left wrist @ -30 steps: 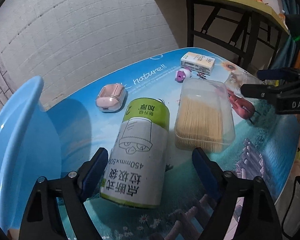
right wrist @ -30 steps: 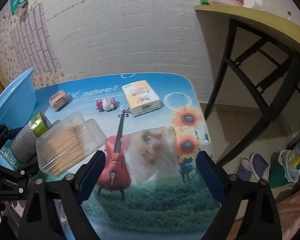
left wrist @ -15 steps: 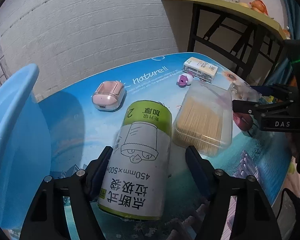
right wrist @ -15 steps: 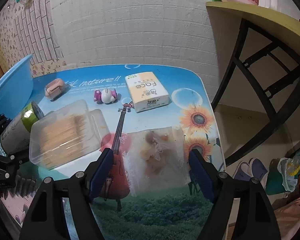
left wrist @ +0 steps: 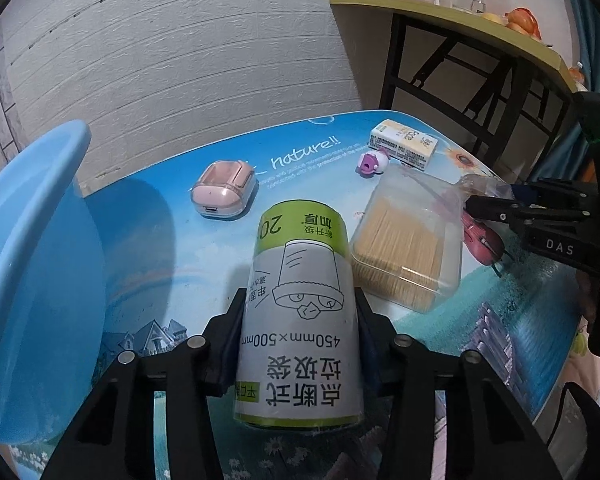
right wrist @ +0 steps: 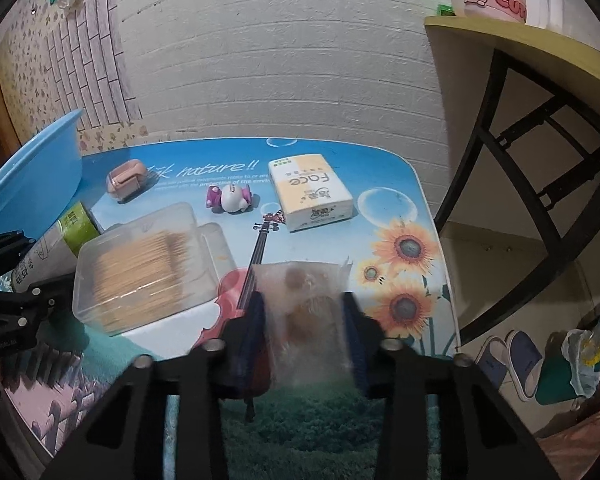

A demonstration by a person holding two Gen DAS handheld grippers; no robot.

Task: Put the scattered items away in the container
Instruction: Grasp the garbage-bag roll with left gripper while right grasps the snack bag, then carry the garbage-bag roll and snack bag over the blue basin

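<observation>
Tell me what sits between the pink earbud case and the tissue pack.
A small purple-and-white toy lies on the table between the pink earbud case and the tissue pack, touching neither. The right wrist view shows it best.

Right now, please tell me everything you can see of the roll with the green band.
The roll is a cylinder in a glossy white wrapper with a green band at its far end, a bucket drawing and printed "450mm×500mm". It lies on its side on the table, pointing away from the camera. The left gripper has its fingers pressed on both sides. The clear box lies just to its right.
</observation>
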